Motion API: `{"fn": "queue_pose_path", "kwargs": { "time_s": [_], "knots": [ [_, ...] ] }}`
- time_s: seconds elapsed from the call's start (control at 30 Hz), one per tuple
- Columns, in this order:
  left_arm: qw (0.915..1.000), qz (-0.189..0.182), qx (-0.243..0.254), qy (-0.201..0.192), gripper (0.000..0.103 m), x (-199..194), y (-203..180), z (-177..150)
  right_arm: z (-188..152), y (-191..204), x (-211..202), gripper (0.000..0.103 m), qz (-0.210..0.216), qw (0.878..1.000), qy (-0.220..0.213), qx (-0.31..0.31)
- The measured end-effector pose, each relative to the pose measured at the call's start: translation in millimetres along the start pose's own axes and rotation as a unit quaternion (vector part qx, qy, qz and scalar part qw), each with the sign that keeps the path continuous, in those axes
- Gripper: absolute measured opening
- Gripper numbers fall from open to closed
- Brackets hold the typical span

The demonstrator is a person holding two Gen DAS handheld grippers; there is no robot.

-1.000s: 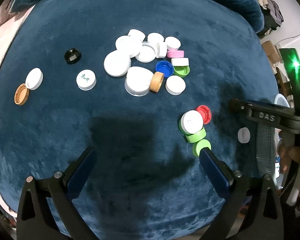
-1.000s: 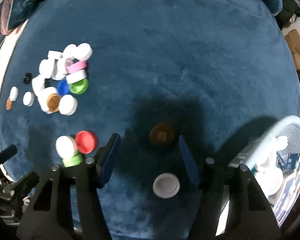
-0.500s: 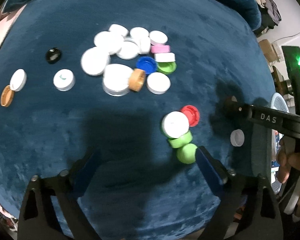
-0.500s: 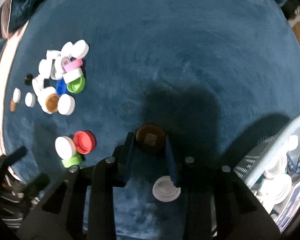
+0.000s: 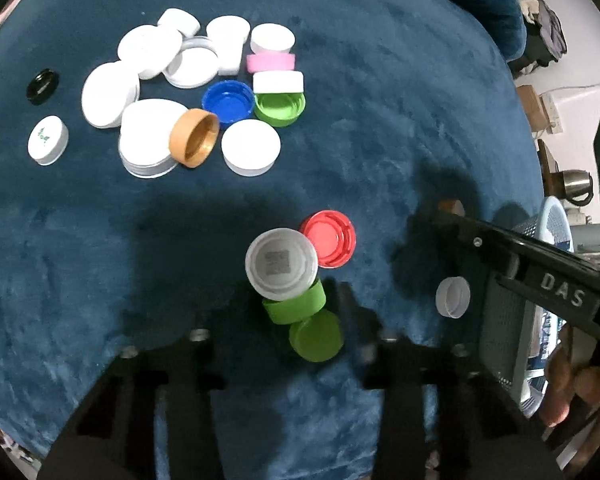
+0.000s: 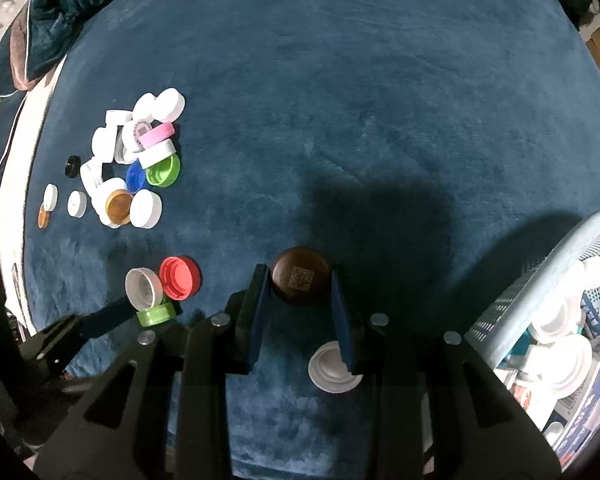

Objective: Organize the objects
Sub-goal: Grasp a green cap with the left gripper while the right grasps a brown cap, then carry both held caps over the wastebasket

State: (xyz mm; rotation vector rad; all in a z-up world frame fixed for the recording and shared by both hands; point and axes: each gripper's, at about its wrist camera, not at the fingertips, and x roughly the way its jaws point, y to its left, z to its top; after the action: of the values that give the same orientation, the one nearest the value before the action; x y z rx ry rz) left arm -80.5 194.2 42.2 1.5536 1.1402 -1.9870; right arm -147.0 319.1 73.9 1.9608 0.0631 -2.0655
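Note:
Many bottle caps lie on a blue velvet surface. My right gripper (image 6: 300, 280) is shut on a dark brown cap (image 6: 300, 280) with a QR label and holds it just above the cloth. A white cap (image 6: 332, 368) lies under its right finger. My left gripper (image 5: 292, 316) has closed in around a small cluster: a white cap (image 5: 280, 264) leaning on a green cap (image 5: 296, 306), another green cap (image 5: 316, 336), and a red cap (image 5: 330, 238) beside them. Its fingertips are dark and blurred, so its grip is unclear.
A big pile of white, pink, blue, green and tan caps (image 5: 204, 92) lies at the far left. A pale blue mesh basket (image 6: 556, 280) holding white caps and packets stands at the right. A black cap (image 5: 42, 86) and single white caps lie apart.
My right gripper closed on the brown cap and lifted it slightly. My left gripper moved forward to the green and white cluster and its fingers narrowed around it.

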Motion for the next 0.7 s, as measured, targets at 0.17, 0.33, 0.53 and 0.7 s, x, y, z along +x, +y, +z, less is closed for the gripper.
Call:
{"fn": "queue_pose_path", "kwargs": {
  "time_s": [0.17,0.33,0.53,0.7],
  "knots": [
    [0.9998,-0.019,-0.002,0.002,0.031,-2,3,-3,-3,-5,-4,0.031,0.003,1.0,0.0,-0.005],
    [0.9996,-0.027,-0.007,-0.005,0.031,-15,9,-6,-5,-9,-14,0.031,0.008,1.0,-0.006,-0.008],
    [0.9992,-0.034,-0.007,-0.019,0.031,-35,12,-10,-18,-8,-22,0.031,0.019,1.0,-0.019,0.014],
    [0.9988,-0.025,0.009,-0.04,0.031,-53,6,-14,-26,0,-39,0.031,0.037,0.998,-0.042,0.025]
  ]
}}
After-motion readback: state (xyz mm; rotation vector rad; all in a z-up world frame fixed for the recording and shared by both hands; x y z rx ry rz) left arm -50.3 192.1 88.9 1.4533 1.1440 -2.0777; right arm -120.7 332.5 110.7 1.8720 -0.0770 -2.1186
